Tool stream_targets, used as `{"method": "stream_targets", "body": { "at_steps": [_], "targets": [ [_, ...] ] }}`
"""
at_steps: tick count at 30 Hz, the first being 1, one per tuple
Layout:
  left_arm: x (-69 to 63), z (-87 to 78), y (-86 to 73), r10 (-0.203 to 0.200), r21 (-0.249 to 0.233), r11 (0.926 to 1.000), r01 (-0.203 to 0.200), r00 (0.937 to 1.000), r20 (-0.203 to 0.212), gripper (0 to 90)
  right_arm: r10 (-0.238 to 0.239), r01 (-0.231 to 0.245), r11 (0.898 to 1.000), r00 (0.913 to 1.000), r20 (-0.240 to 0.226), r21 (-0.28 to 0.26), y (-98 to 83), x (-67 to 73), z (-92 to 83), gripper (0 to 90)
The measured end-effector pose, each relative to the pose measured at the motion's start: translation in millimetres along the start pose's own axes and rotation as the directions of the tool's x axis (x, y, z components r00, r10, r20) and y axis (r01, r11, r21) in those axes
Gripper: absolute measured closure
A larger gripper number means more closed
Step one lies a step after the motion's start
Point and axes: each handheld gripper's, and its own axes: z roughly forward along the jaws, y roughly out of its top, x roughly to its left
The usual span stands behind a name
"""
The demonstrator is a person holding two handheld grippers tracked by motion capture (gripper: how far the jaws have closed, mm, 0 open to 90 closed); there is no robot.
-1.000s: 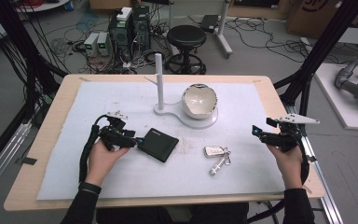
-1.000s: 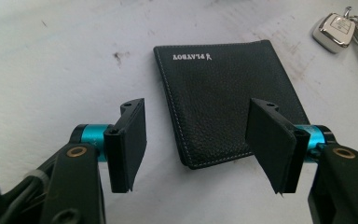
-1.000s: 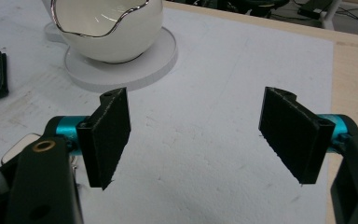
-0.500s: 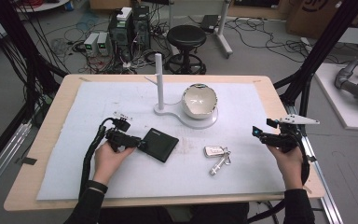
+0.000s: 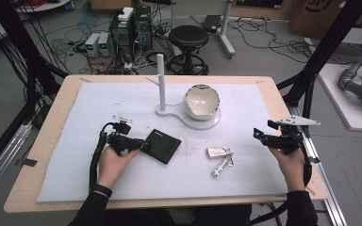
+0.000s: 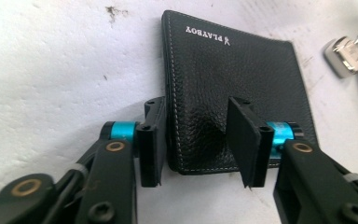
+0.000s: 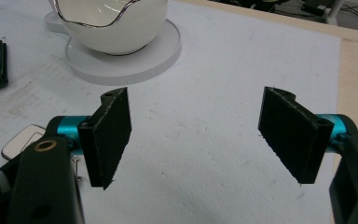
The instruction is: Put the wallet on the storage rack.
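Note:
A black leather wallet (image 5: 162, 146) (image 6: 233, 79) lies flat on the white mat. My left gripper (image 5: 141, 145) (image 6: 198, 135) is at its near-left corner. Its jaws have just been closing, with the wallet's corner between them. One pad sits against the wallet's side edge, and the other presses a dent into the leather top. My right gripper (image 5: 259, 134) (image 7: 200, 135) hovers at the mat's right side, jaws wide open with nothing between them.
A bunch of keys with a silver fob (image 5: 220, 157) (image 6: 349, 56) (image 7: 21, 140) lies right of the wallet. A white bowl (image 5: 201, 101) (image 7: 112, 23) rests on a white stand (image 7: 135, 60) with an upright post (image 5: 160, 80) at the mat's back middle.
My left gripper has shifted right to the wallet and its jaws have narrowed around the wallet's corner. The right gripper has stayed still.

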Motion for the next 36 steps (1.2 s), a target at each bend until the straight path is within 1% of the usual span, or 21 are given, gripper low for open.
{"method": "stream_targets", "body": {
  "at_steps": [4, 5, 7, 8, 10, 11, 15, 17, 19, 20, 23, 25, 26, 27, 28, 30, 31, 33, 34, 35, 36],
  "targets": [
    [-1.2, 0.0, -0.8, 0.014, -0.009, 0.9999, -0.014, 0.9998, -0.015, 62.5, -0.006, 0.006, 1.000, 1.0000, 0.001, -0.001, 0.3, 0.1, 0.5, 26.1],
    [-0.7, 1.0, -1.3, 0.010, -0.017, 0.9998, -0.010, 0.9999, 0.001, 64.0, -0.006, 0.006, 1.000, 1.0000, 0.001, 0.001, 0.5, 0.4, 0.6, 26.1],
    [-0.3, 4.9, -2.1, 0.018, -0.035, 0.9993, -0.016, 0.9981, 0.058, 69.4, -0.007, 0.007, 1.000, 1.0000, 0.001, 0.002, 0.6, 0.5, 1.0, 26.1],
    [-1.6, 7.2, -2.2, 0.020, -0.035, 0.9992, -0.018, 0.9972, 0.071, 70.8, -0.008, 0.008, 1.000, 1.0000, 0.001, 0.002, 0.6, 0.5, 1.0, 26.2],
    [-5.8, 8.6, -1.3, 0.041, -0.043, 0.9983, -0.039, 0.9970, 0.065, 74.0, -0.007, 0.007, 1.000, 1.0000, 0.000, 0.000, 0.4, -0.1, 0.7, 26.2],
    [-8.7, 7.7, -0.4, 0.067, -0.064, 0.9961, -0.061, 0.9946, 0.080, 75.8, -0.010, 0.010, 1.000, 1.0000, 0.001, 0.000, 0.2, -0.7, 0.5, 26.2],
    [-9.2, 5.9, 0.0, 0.075, -0.083, 0.9943, -0.066, 0.9921, 0.101, 77.3, -0.005, 0.005, 1.000, 1.0000, 0.004, -0.001, -0.2, -2.0, -0.2, 26.2],
    [-8.4, 2.8, 0.6, 0.079, -0.105, 0.9923, -0.066, 0.9889, 0.126, 78.7, -0.002, 0.002, 1.000, 1.0000, 0.006, -0.002, -0.5, -2.7, -0.8, 26.3],
    [-10.0, -1.7, 1.9, 0.094, -0.134, 0.9882, -0.074, 0.9832, 0.156, 79.8, -0.003, 0.003, 1.000, 1.0000, 0.007, -0.005, -0.4, -2.9, -1.5, 26.3],
    [-10.0, -1.7, 1.9, 0.094, -0.134, 0.9882, -0.074, 0.9832, 0.156, 79.9, -0.003, 0.003, 1.000, 1.0000, 0.007, -0.005, -0.4, -2.9, -1.5, 26.3],
    [-14.1, -4.8, 4.0, 0.128, -0.153, 0.9829, -0.102, 0.9774, 0.168, 80.5, -0.005, 0.005, 1.000, 0.9999, 0.010, -0.007, 0.0, -2.5, -1.9, 26.3],
    [-19.7, -8.5, 6.7, 0.161, -0.181, 0.9751, -0.128, 0.9702, 0.181, 80.9, -0.010, 0.010, 1.000, 0.9999, 0.011, -0.009, 0.1, -2.3, -1.9, 26.4],
    [-19.7, -8.5, 6.7, 0.161, -0.181, 0.9751, -0.128, 0.9702, 0.181, 81.0, -0.009, 0.010, 1.000, 0.9999, 0.011, -0.009, 0.2, -2.3, -2.0, 26.4],
    [-23.8, -11.4, 8.4, 0.185, -0.205, 0.9677, -0.147, 0.9653, 0.184, 81.1, -0.011, 0.011, 1.000, 0.9999, 0.010, -0.007, 0.1, -2.5, -2.0, 26.4],
    [-23.8, -11.4, 8.4, 0.185, -0.205, 0.9677, -0.147, 0.9653, 0.184, 81.3, -0.011, 0.011, 1.000, 0.9999, 0.010, -0.007, 0.1, -2.6, -1.9, 26.4],
    [-27.5, -14.8, 9.8, 0.211, -0.236, 0.9579, -0.163, 0.9588, 0.191, 81.4, -0.011, 0.011, 1.000, 0.9999, 0.009, -0.007, 0.0, -2.7, -1.9, 26.4],
    [-29.4, -15.9, 10.7, 0.220, -0.244, 0.9545, -0.172, 0.9576, 0.186, 81.6, -0.009, 0.009, 1.000, 0.9999, 0.010, -0.007, 0.0, -2.7, -2.0, 26.4],
    [-33.3, -18.3, 12.9, 0.248, -0.255, 0.9464, -0.198, 0.9524, 0.178, 81.7, -0.008, 0.008, 1.000, 0.9999, 0.010, -0.008, 0.3, -2.7, -2.5, 26.4],
    [-36.9, -20.4, 14.9, 0.261, -0.269, 0.9404, -0.208, 0.9489, 0.178, 81.8, -0.009, 0.009, 1.000, 0.9999, 0.011, -0.010, 0.5, -2.8, -3.0, 26.4],
    [-36.9, -20.4, 14.9, 0.261, -0.269, 0.9404, -0.208, 0.9489, 0.178, 81.8, -0.009, 0.009, 1.000, 0.9999, 0.011, -0.010, 0.5, -2.8, -3.0, 26.4],
    [-41.3, -23.6, 17.3, 0.281, -0.281, 0.9326, -0.226, 0.9445, 0.171, 81.9, -0.009, 0.009, 1.000, 0.9999, 0.011, -0.013, 0.7, -3.1, -4.0, 26.4]
  ]
}}
